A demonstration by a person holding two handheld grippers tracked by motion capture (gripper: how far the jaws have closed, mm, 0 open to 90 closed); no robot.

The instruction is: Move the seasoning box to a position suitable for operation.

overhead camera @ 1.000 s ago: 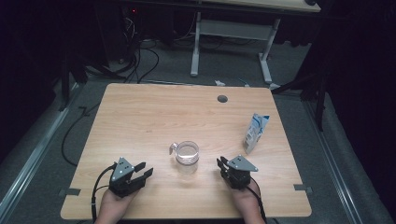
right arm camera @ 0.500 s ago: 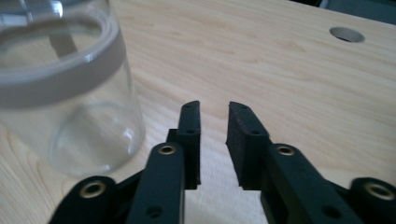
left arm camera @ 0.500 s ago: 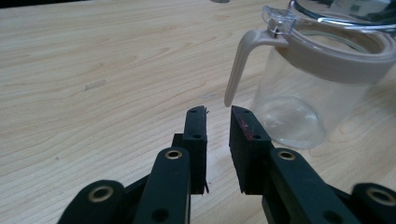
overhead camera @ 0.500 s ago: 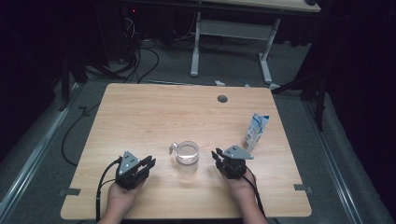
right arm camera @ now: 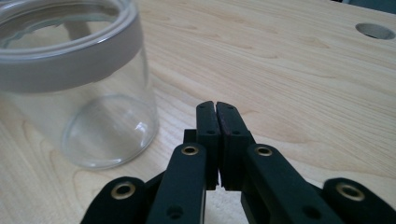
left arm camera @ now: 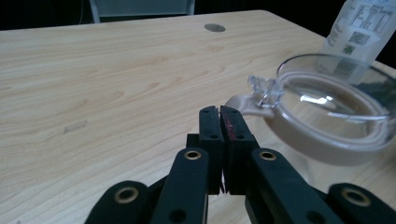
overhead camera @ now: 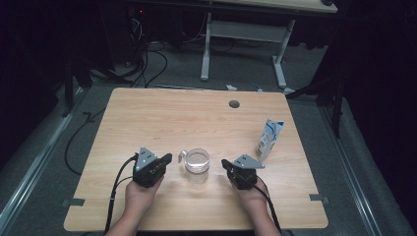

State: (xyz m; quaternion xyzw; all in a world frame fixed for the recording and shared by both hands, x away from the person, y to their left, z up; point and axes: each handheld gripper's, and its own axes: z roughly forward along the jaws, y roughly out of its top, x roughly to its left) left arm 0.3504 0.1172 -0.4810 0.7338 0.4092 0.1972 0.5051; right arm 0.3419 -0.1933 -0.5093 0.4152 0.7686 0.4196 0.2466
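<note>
A clear glass jar (overhead camera: 197,162) with a pale grey collar and a clear lid stands on the wooden desk (overhead camera: 162,118), near its front edge, between the two grippers and touched by neither. A small clear latch or tab (left arm camera: 262,88) juts from the jar's rim toward the left gripper (overhead camera: 167,158).

The left gripper sits just left of the jar. Its jaws have just been closing and now meet pad to pad with nothing between them, as the left gripper view shows, the tips just short of the tab. The right gripper (overhead camera: 224,162) sits just right of the jar. Its jaws have likewise just closed flat together on nothing, the jar's wall standing to one side of them.

A white and blue carton (overhead camera: 269,139) stands upright well to the right of the jar, near the desk's right edge. In the left gripper view it carries a panel of fine print and what may be a square code, too small to read. A round cable hole (overhead camera: 234,103) lies in the desk's far side.
</note>
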